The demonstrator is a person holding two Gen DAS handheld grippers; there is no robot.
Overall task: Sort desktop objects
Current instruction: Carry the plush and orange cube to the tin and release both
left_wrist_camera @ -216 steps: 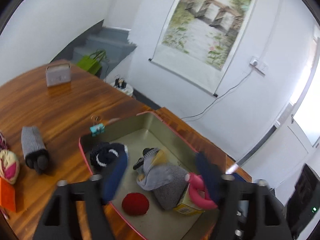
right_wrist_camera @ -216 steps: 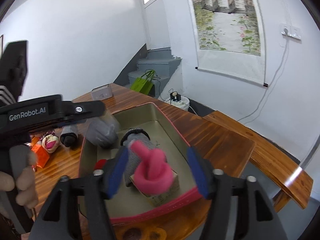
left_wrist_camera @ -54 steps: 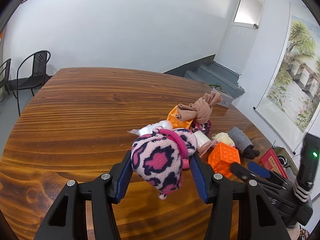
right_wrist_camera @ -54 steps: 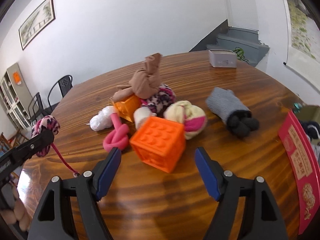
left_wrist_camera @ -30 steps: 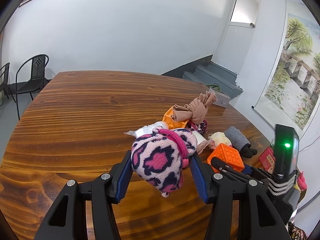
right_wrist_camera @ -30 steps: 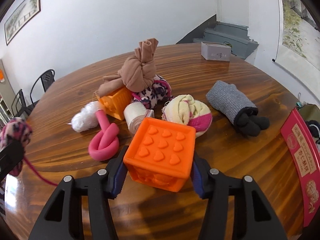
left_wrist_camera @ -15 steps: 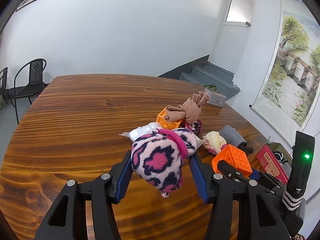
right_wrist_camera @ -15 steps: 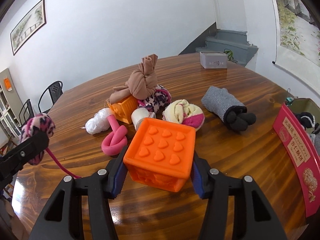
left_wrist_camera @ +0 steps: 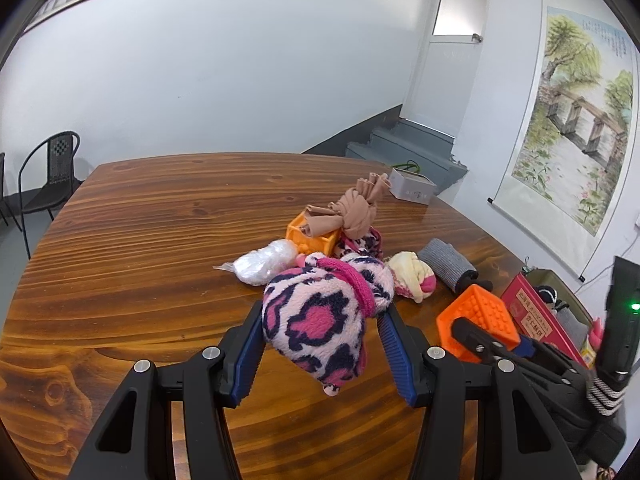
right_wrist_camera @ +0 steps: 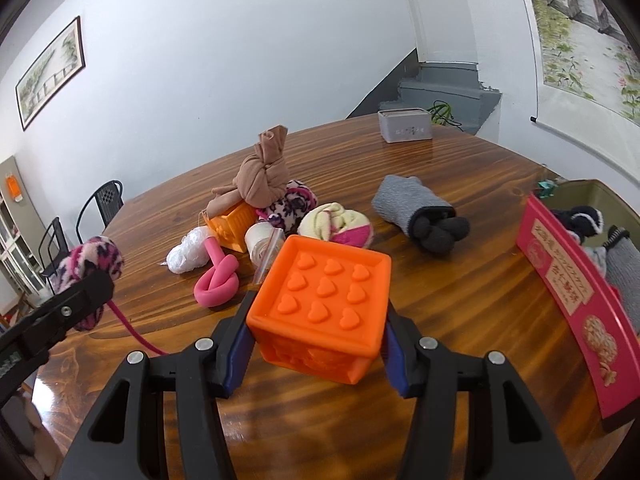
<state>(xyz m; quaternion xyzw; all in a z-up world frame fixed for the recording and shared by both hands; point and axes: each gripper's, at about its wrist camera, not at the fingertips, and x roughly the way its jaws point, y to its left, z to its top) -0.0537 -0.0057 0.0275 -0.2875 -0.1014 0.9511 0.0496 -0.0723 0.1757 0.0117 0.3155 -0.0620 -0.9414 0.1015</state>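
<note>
Container: red tin box (right_wrist_camera: 568,292) at the table's right edge, open. Contents visible: a dark knitted roll with a white stripe (right_wrist_camera: 582,216) and grey knitted cloth (right_wrist_camera: 624,268); the rest is hidden behind the near wall.

Container: small orange basket (right_wrist_camera: 232,222) in the middle pile, with a tan knotted stocking (right_wrist_camera: 262,178) sitting on top of it.

My left tongs (left_wrist_camera: 322,350): pinching a pink leopard-print fleece roll (left_wrist_camera: 320,316), clear of the table.

My right tongs (right_wrist_camera: 318,332): pinching the orange heart-studded cube (right_wrist_camera: 326,300) by its two sides, clear of the table.

Loose on the wooden table (right_wrist_camera: 460,320): pink knotted tube (right_wrist_camera: 218,276), white plastic-wrapped bundle (right_wrist_camera: 188,252), tape roll in a clear bag (right_wrist_camera: 262,244), second leopard-print roll (right_wrist_camera: 290,202), cream-and-pink sock roll (right_wrist_camera: 340,224), grey sock roll with black toes (right_wrist_camera: 420,210). A grey box (right_wrist_camera: 404,124) stands apart at the far edge.

Change since a second ago: the cube was down among the pile with my right tongs around it; it now sits higher and nearer the tin. The fleece roll is gripped as before.

Room: bare wood lies between the pile and the tin, and across the whole far left half of the table. The tin stands close to the table's right edge.
</note>
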